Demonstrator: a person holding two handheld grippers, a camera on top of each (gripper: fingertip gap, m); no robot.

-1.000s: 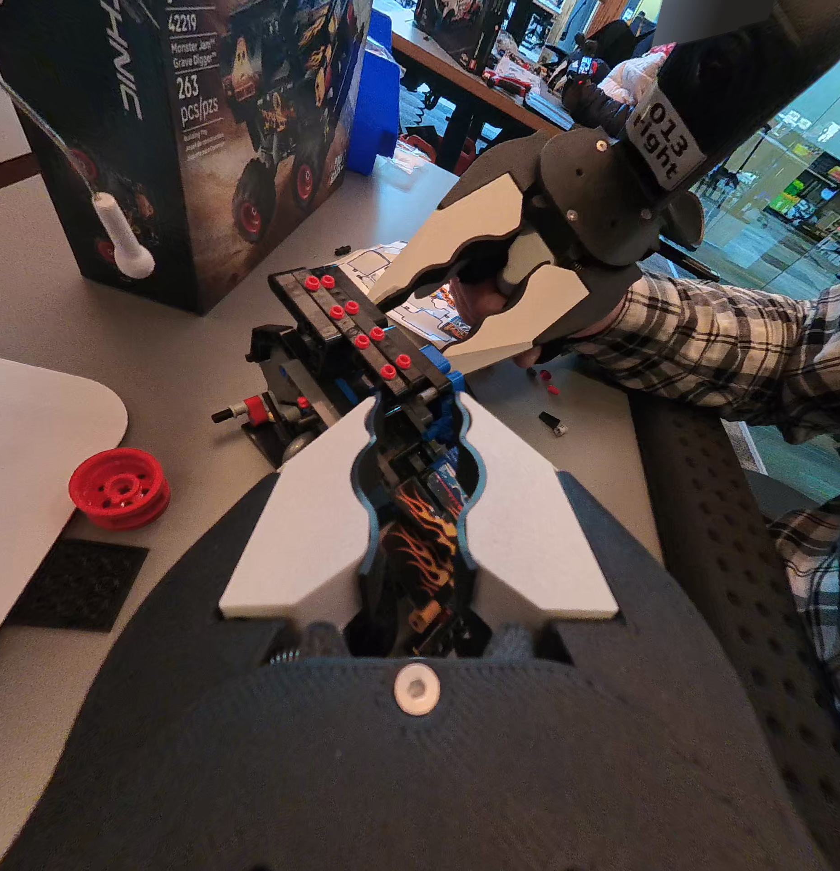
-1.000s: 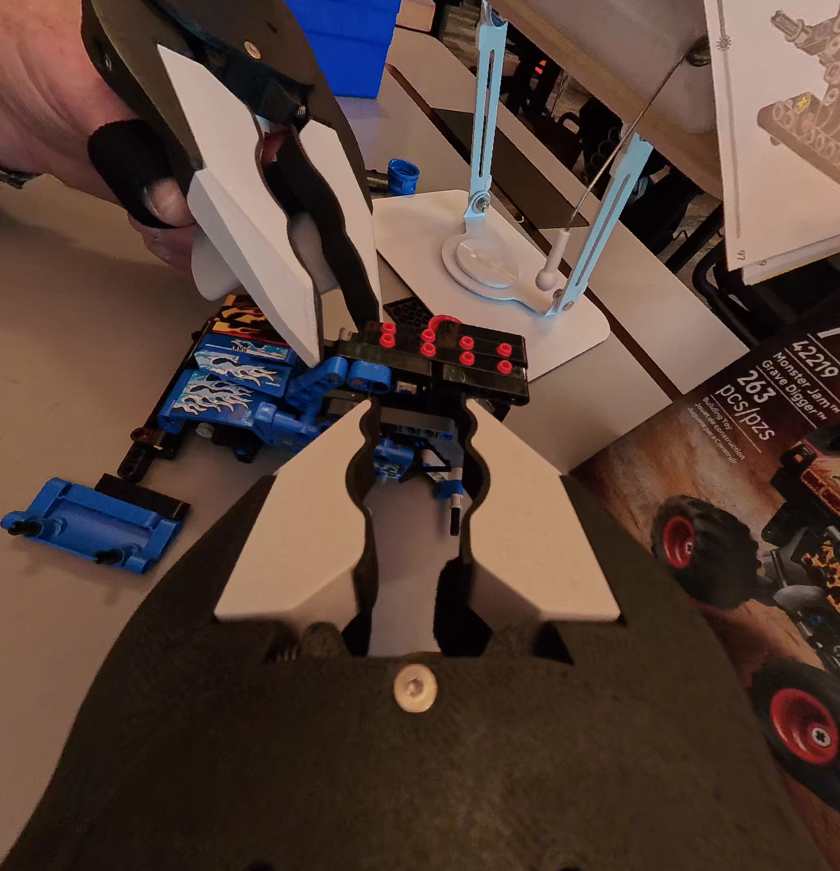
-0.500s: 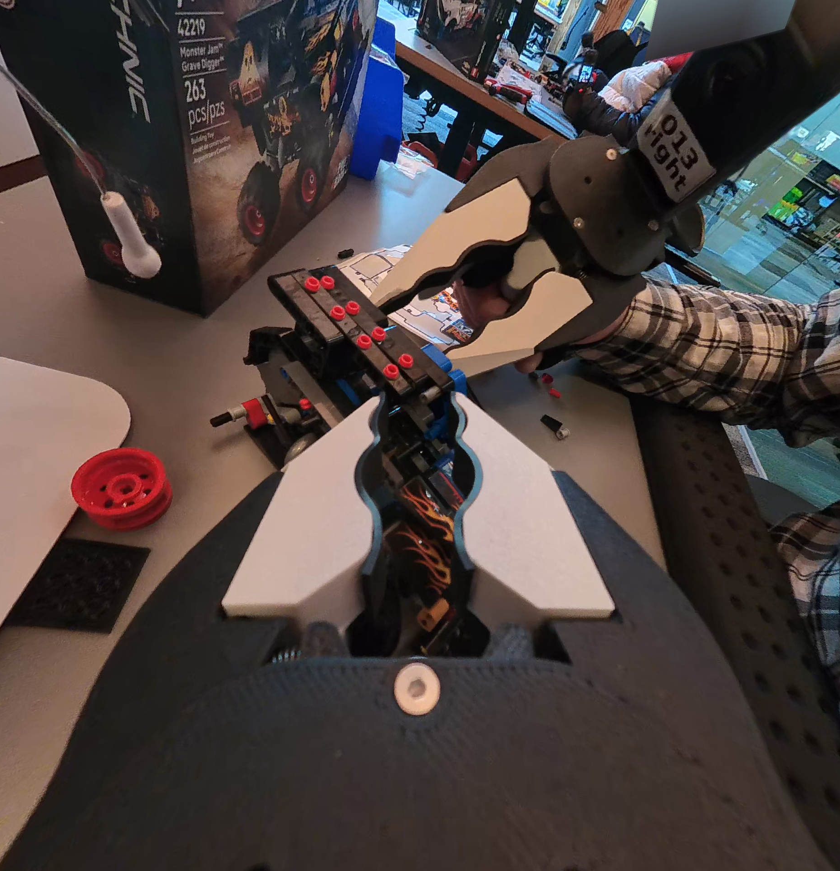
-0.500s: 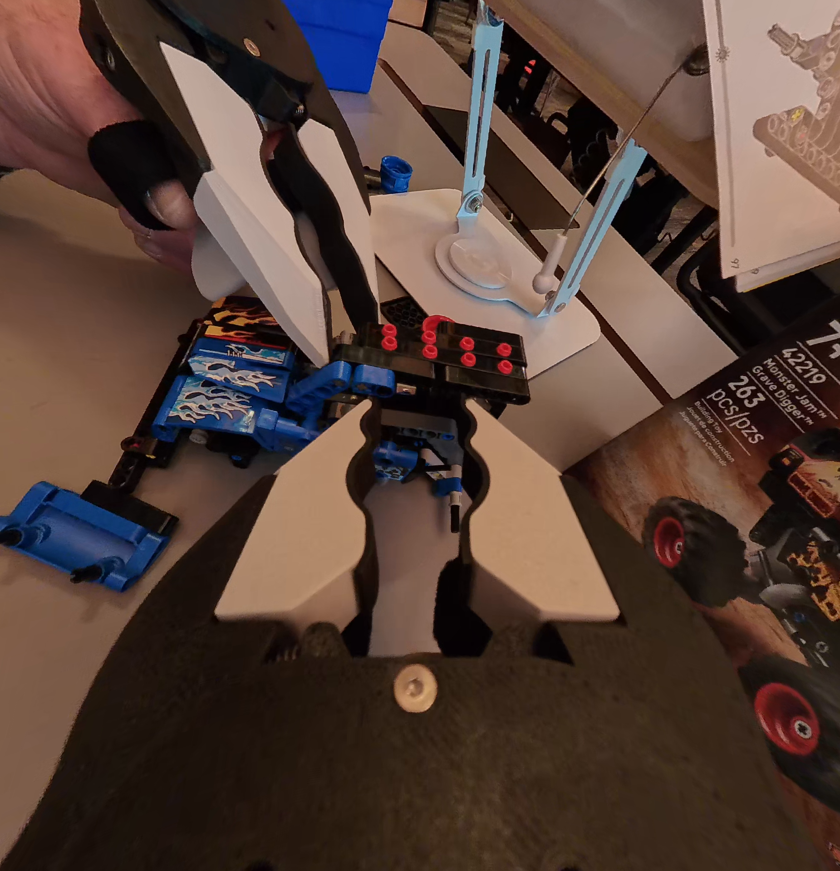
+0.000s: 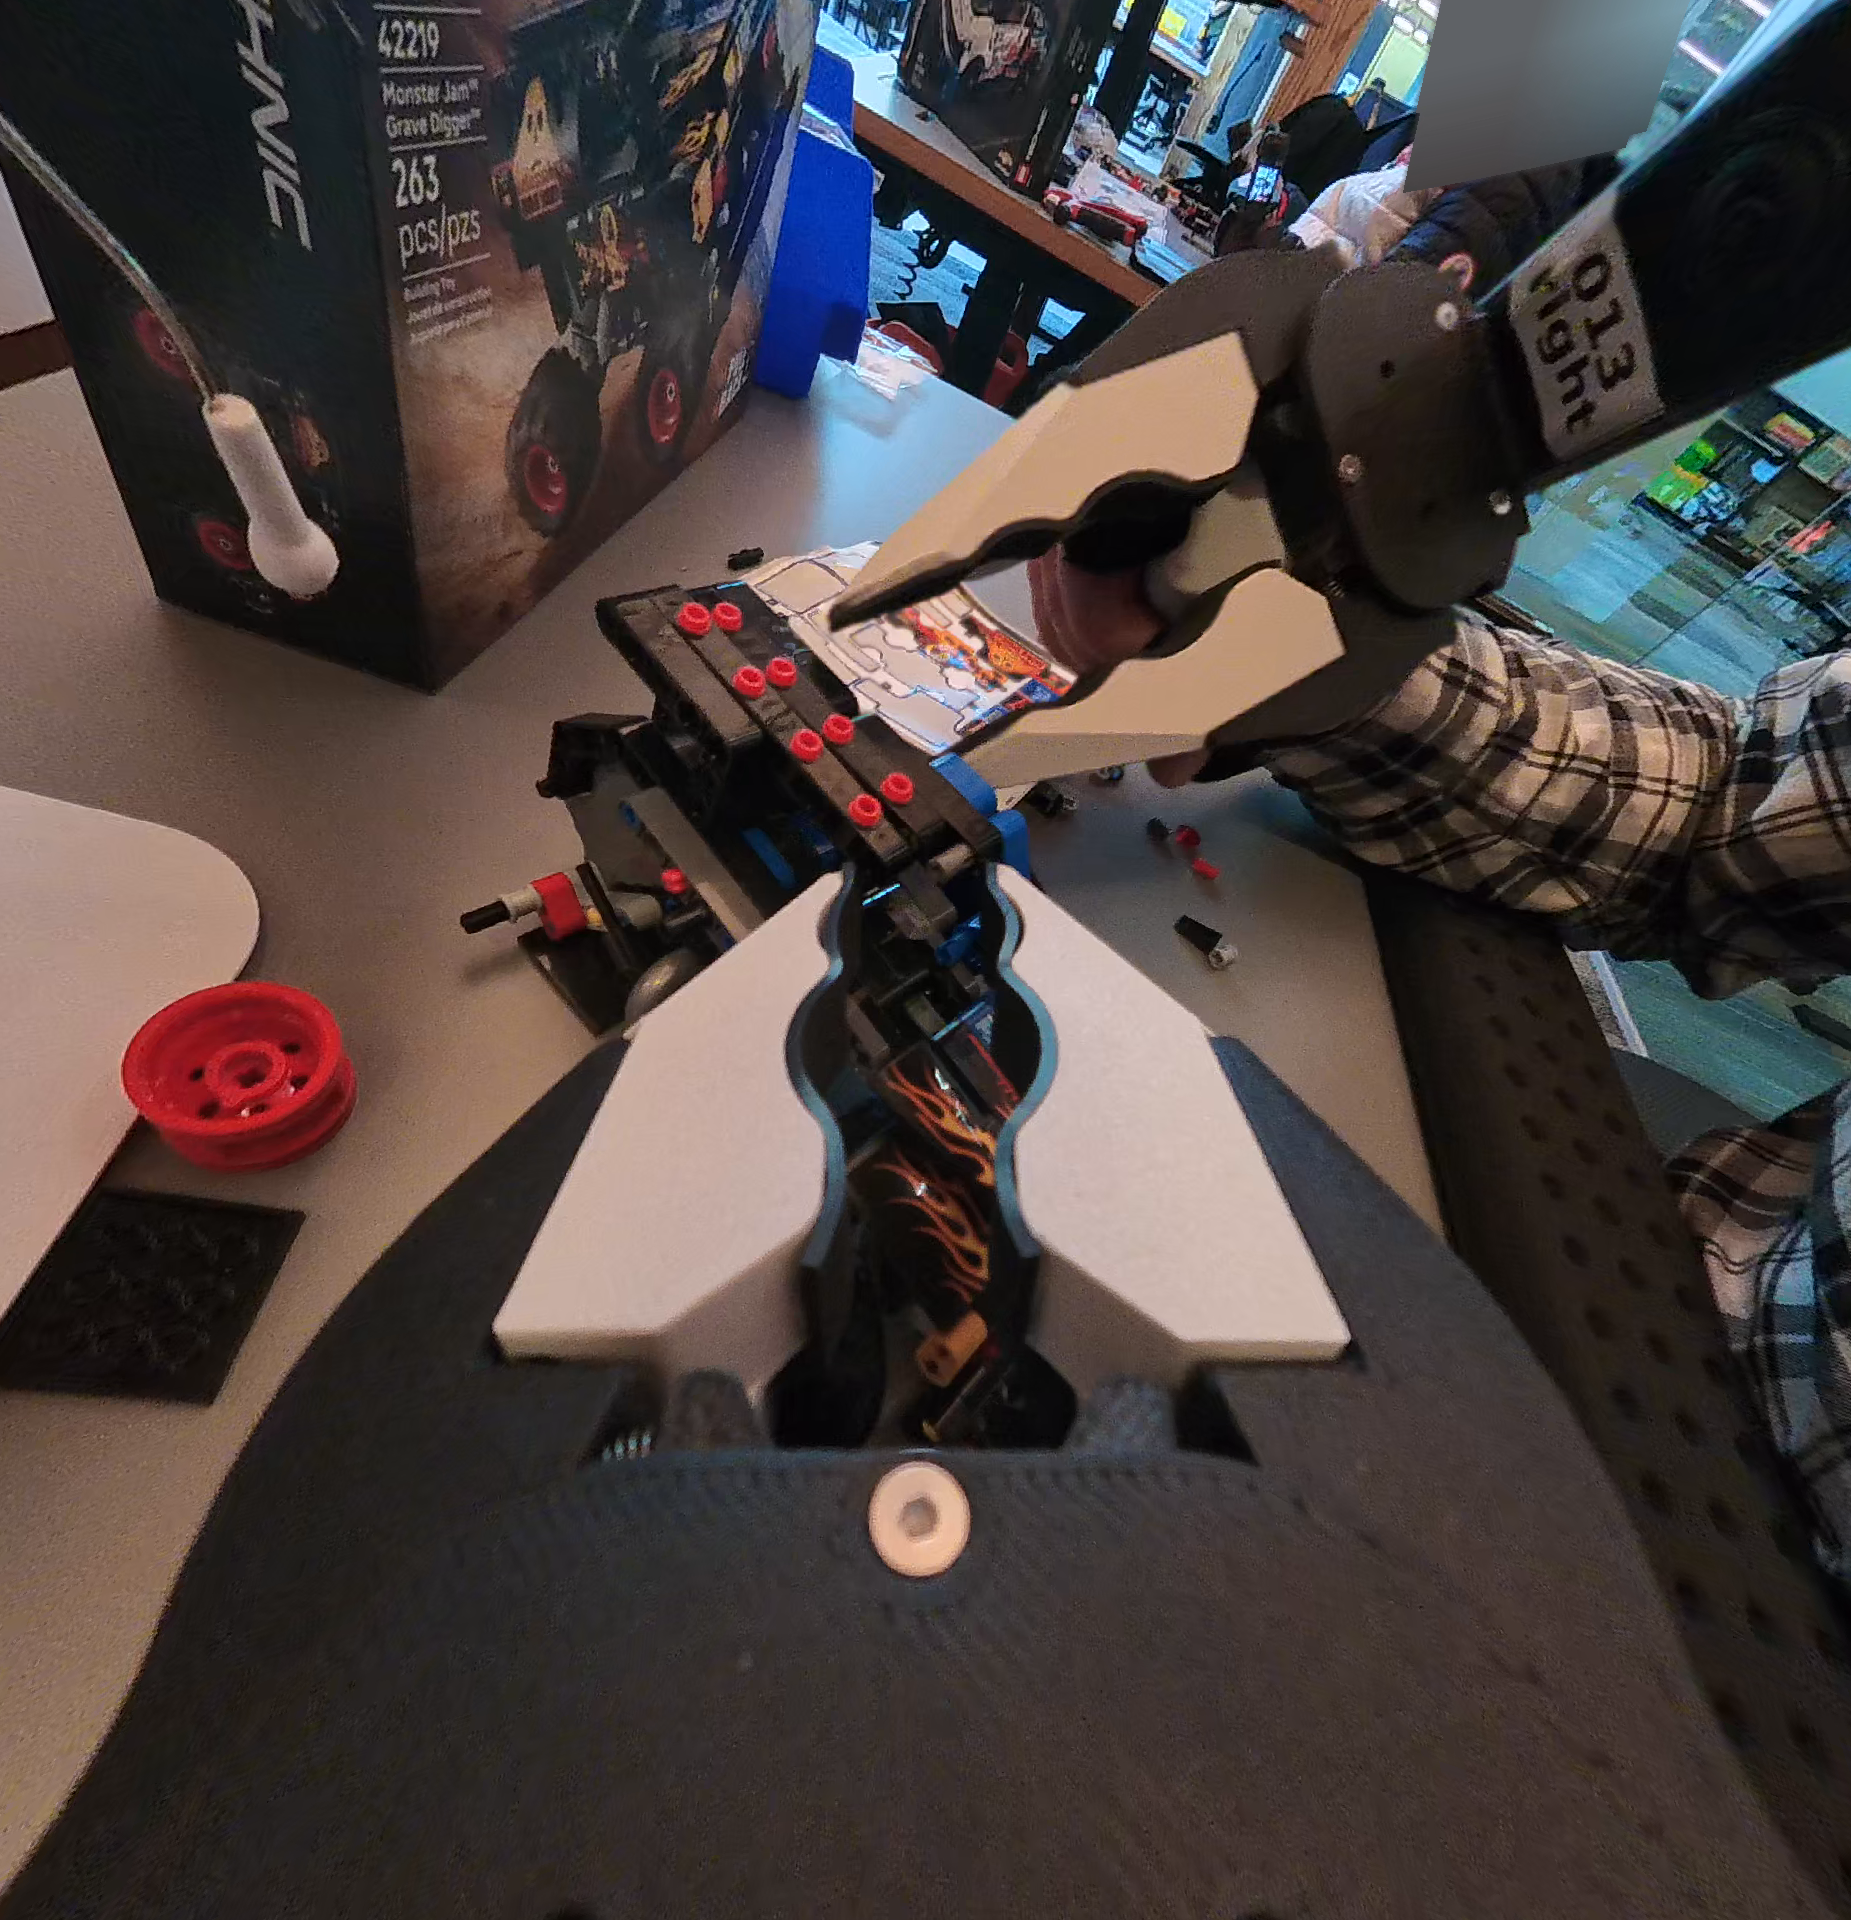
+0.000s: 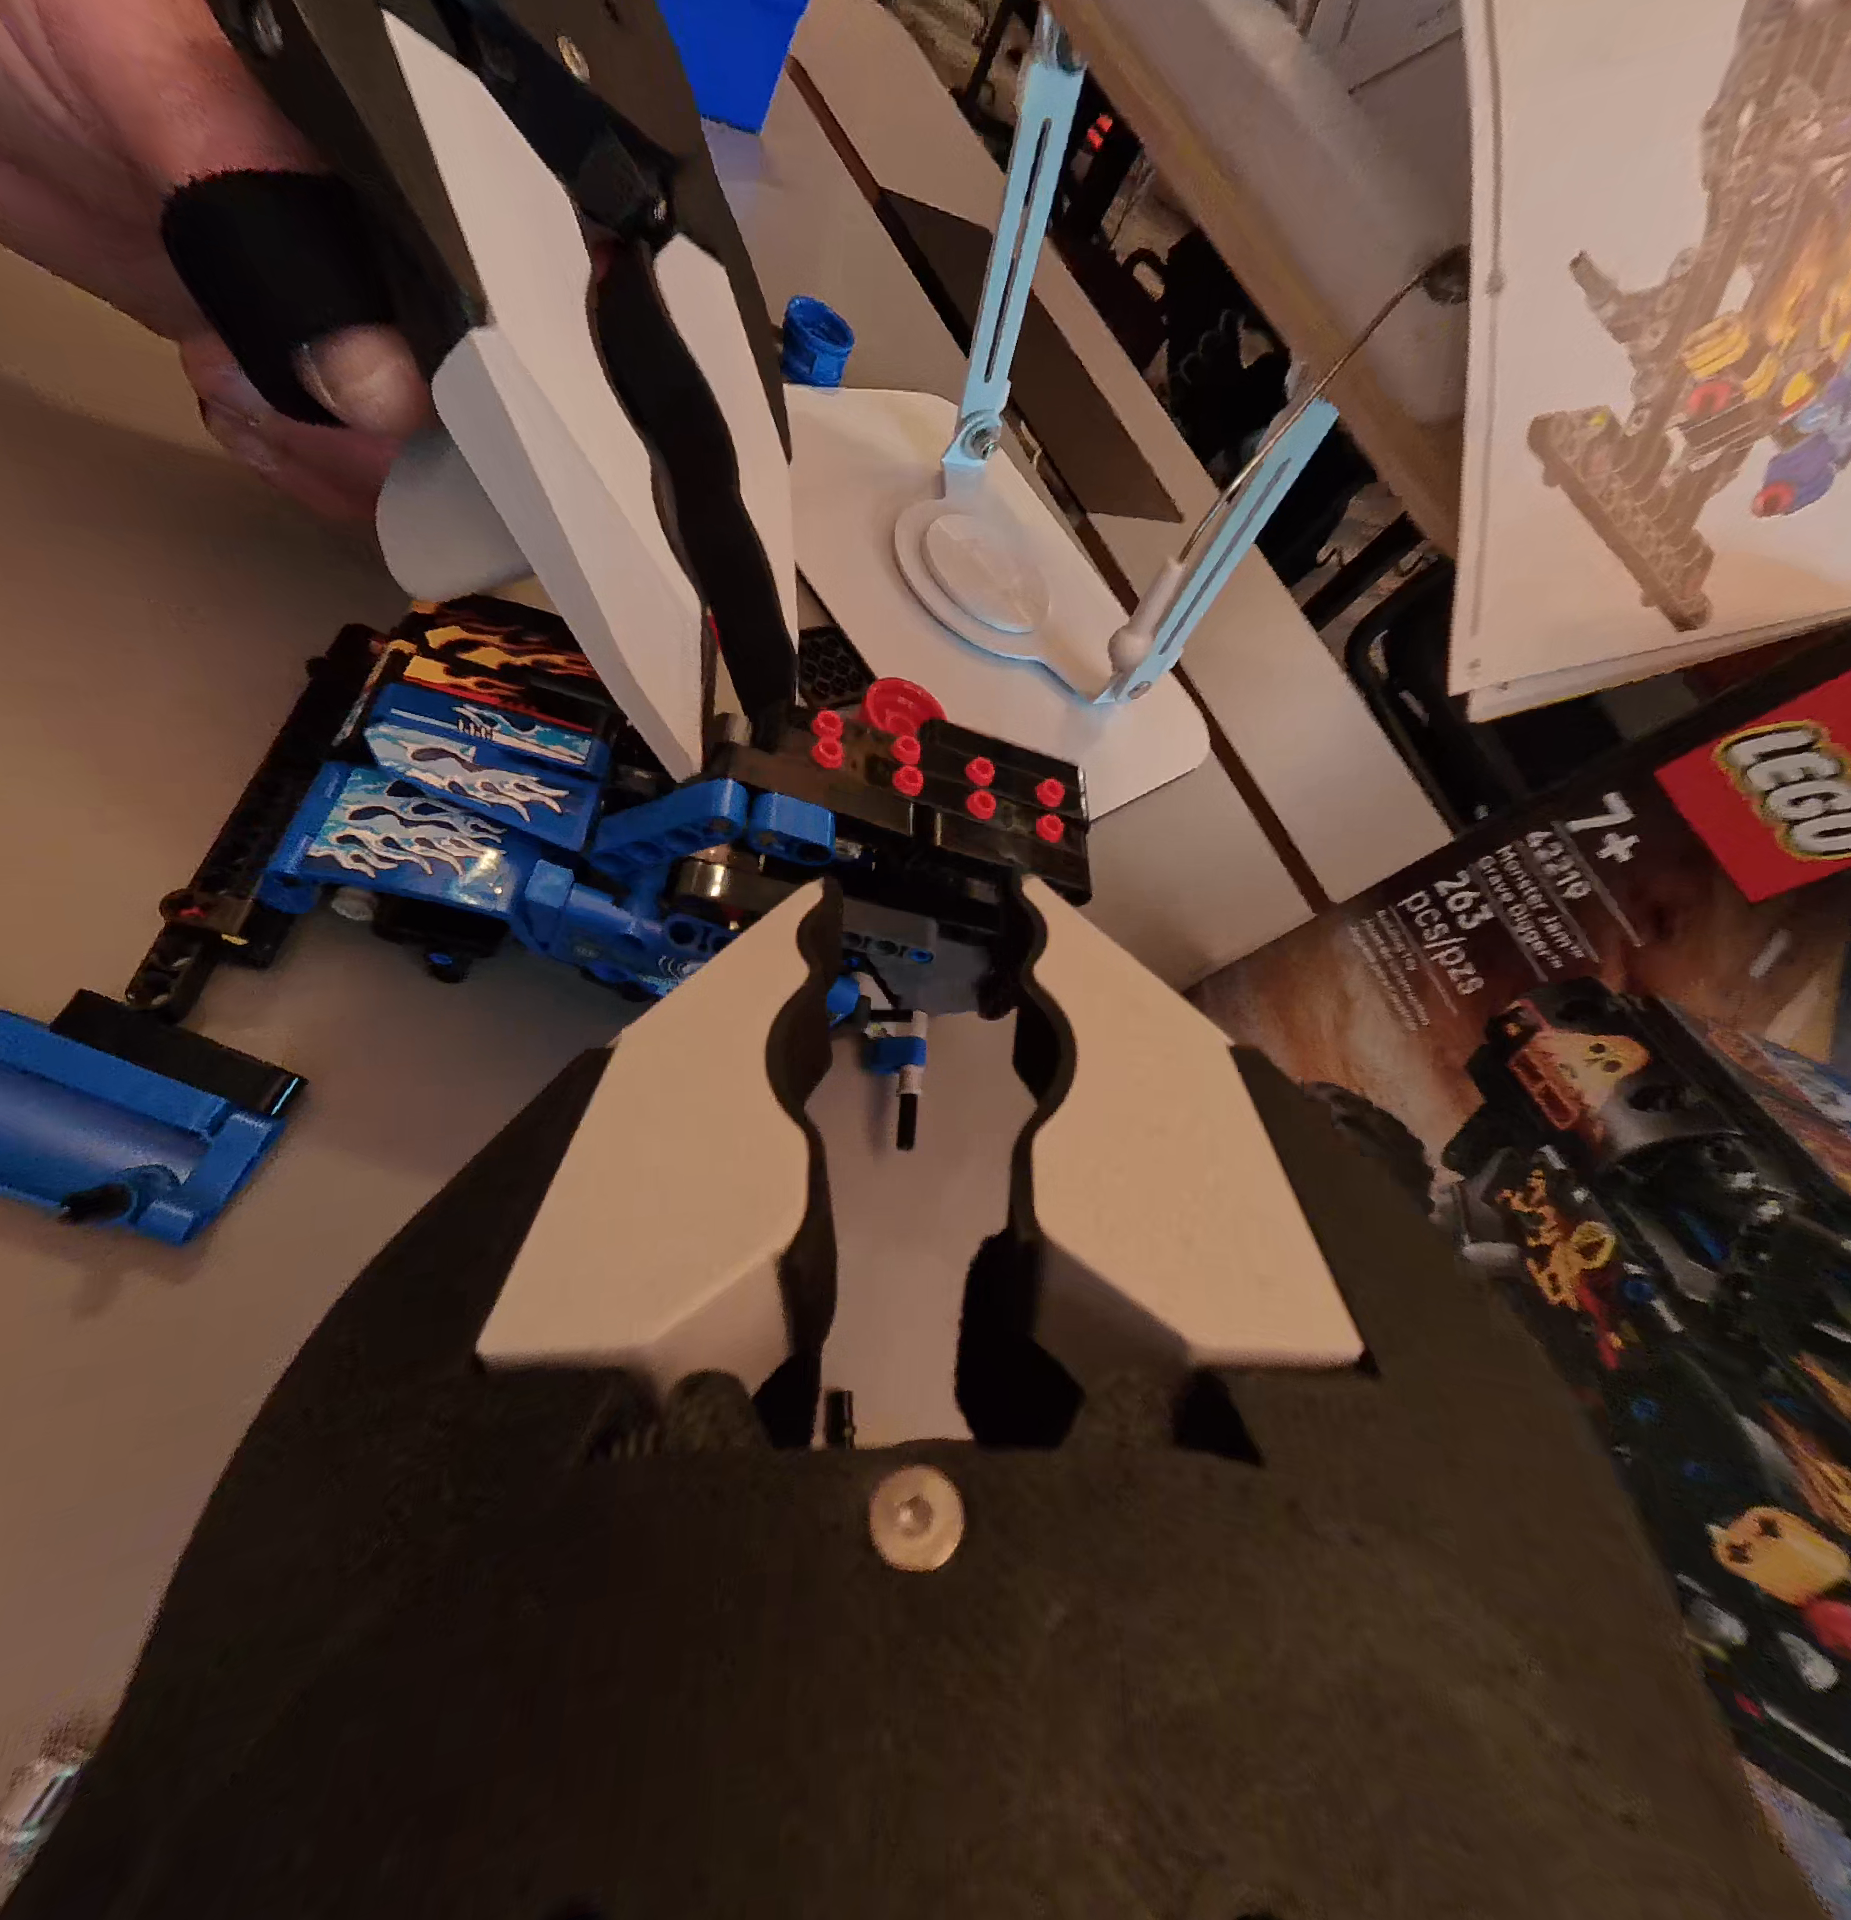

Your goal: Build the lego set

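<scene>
I'm clenching my left gripper (image 5: pixel 921 1039) on the half-built black-and-blue flame-stickered truck chassis (image 5: pixel 796 790) mid-frame, right gripper (image 5: pixel 1004 686) hanging released, red plastic wheel hub (image 5: pixel 240 1075) at left not yet fitted.

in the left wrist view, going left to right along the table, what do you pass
white stand base → red wheel → half-built truck, gripped by the left gripper → sticker sheet → small loose pins → plaid sleeve

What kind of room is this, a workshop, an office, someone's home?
Probably a shared workroom or office, not a home: a grey work table holds the Lego box, another long table with a similar box stands behind, and a glass wall runs alongside.
</scene>
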